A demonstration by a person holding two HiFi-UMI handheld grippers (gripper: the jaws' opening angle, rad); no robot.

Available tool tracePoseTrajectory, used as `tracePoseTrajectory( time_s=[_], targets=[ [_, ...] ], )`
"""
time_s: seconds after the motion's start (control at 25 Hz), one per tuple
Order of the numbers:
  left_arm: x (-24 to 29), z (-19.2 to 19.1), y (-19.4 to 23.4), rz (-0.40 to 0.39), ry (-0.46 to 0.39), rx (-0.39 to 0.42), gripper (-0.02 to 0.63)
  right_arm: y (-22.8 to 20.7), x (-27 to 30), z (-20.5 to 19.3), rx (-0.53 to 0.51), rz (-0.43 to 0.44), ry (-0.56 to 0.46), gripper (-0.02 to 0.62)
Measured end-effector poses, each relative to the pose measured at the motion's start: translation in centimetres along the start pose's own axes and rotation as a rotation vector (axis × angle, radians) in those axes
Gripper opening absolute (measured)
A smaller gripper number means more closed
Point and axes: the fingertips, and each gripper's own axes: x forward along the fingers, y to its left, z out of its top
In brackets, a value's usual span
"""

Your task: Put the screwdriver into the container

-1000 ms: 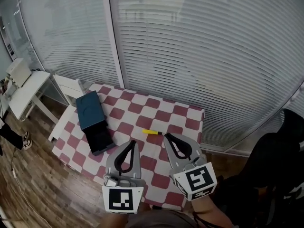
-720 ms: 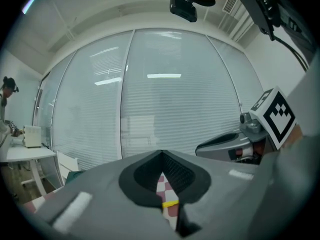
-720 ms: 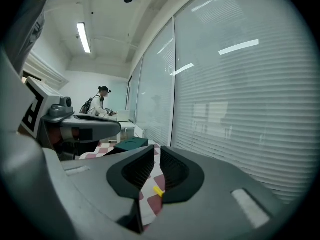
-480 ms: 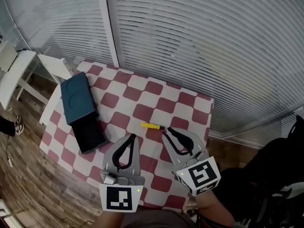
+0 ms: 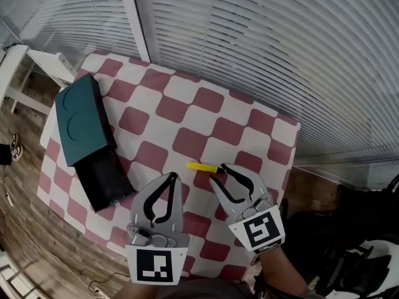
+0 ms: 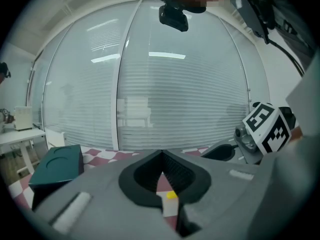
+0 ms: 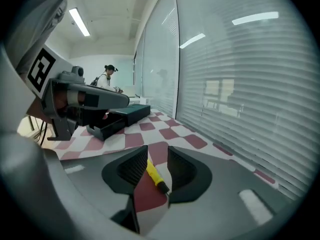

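Note:
A small yellow screwdriver [image 5: 201, 166] with a dark tip lies on the checkered tablecloth [image 5: 187, 111]. My right gripper [image 5: 219, 172] hovers just at its dark end. Its jaws have just been opening and stand open. The screwdriver [image 7: 155, 176] shows through the gap, with neither pad pressing on it. My left gripper [image 5: 174, 177] is beside it to the left, its tips meeting and nothing held. The container is a dark teal box [image 5: 78, 120] with a black drawer part [image 5: 103, 179] pulled out at the table's left, also seen as the teal box [image 6: 57, 166] and the box [image 7: 120, 118].
A glass wall with white blinds [image 5: 280, 48] runs behind the table. White furniture [image 5: 37, 67] stands off the table's left corner, over a wooden floor [image 5: 25, 229]. The table's right edge [image 5: 293, 161] is close to my right gripper. A person [image 7: 106, 76] stands far off.
Both grippers have come down toward the table and the view has closed in. The right jaws went from shut to open near the screwdriver's tip. The screwdriver and container have not moved.

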Motion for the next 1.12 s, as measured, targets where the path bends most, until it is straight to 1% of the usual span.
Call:
tracePoseTrajectory(
  time_s=[0.08,0.2,0.32,0.52,0.6,0.72,0.84,0.88,0.96,1.12],
  targets=[
    [0.8,-1.1,0.4,-0.004,0.025,-0.017,0.0,-0.3,1.1,-1.6,-0.011,0.016,0.053,0.155],
    [1.8,-2.7,0.8,-0.017,0.069,-0.022,0.0,-0.3,2.3,-3.5,-0.053,0.069,0.13,0.164],
    [2.4,-3.9,1.2,-0.013,0.088,-0.031,0.001,0.0,3.3,-5.0,-0.089,0.119,0.194,0.17],
    [3.3,-4.9,1.4,-0.015,0.106,-0.05,0.0,-0.1,4.2,-6.2,-0.1,0.182,0.246,0.167],
    [3.5,-5.0,1.4,-0.017,0.108,-0.05,0.0,0.0,4.3,-6.4,-0.112,0.212,0.268,0.149],
    [3.7,-5.3,1.5,-0.018,0.114,-0.048,0.0,0.3,4.3,-6.6,-0.128,0.247,0.285,0.133],
    [3.7,-5.4,1.4,-0.016,0.117,-0.054,0.0,0.4,4.3,-6.8,-0.156,0.257,0.286,0.11],
    [3.7,-5.3,1.3,-0.016,0.114,-0.054,0.0,0.5,4.3,-6.8,-0.166,0.257,0.286,0.097],
    [3.5,-5.1,1.3,-0.016,0.108,-0.055,0.0,0.5,4.3,-6.9,-0.175,0.253,0.283,0.095],
    [2.8,-4.1,1.1,-0.006,0.086,-0.041,0.0,0.5,3.9,-6.1,-0.156,0.227,0.253,0.095]
  ],
)
